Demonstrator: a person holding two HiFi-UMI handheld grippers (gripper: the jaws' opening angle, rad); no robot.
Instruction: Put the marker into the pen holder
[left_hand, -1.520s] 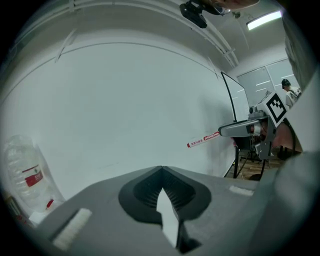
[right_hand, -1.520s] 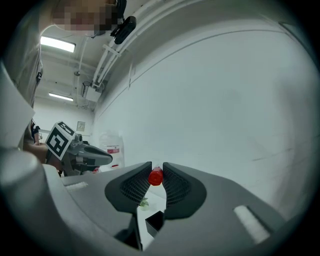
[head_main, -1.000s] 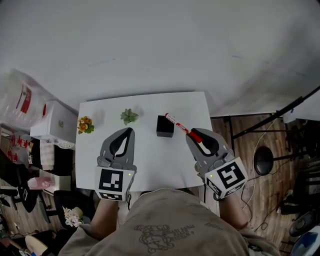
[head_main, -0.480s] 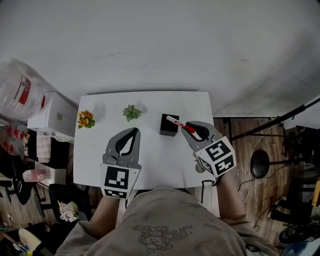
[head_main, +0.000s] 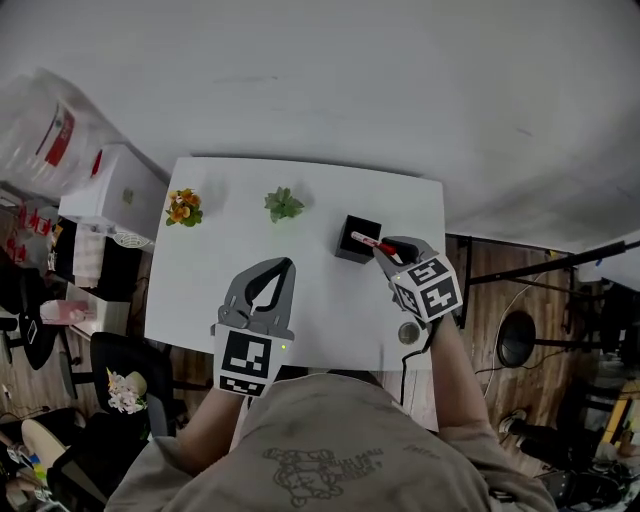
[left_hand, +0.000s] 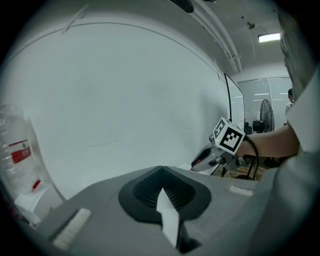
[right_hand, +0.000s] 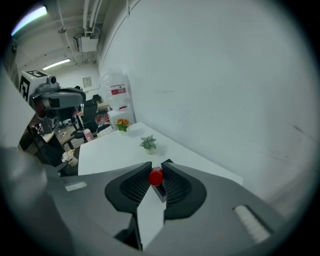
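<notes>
Two views are showing the right hand-held gripper (head_main: 385, 247) clamping the red-and-white marker (head_main: 370, 241), its free end reaching over the black pen holder (head_main: 348, 246) on the bench (head_main: 230, 250); the left hand-held gripper (head_main: 285, 266) is hovering, jaws together, empty

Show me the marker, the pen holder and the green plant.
marker (head_main: 365, 240), head view, on its barrel.
pen holder (head_main: 346, 250), head view, on its black near wall.
green plant (head_main: 285, 204), head view, on its leaves.

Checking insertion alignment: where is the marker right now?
Head view, right side: the marker is clamped in the right gripper, its free end over the black pen holder at the table's right, the small green plant to its left.
</notes>
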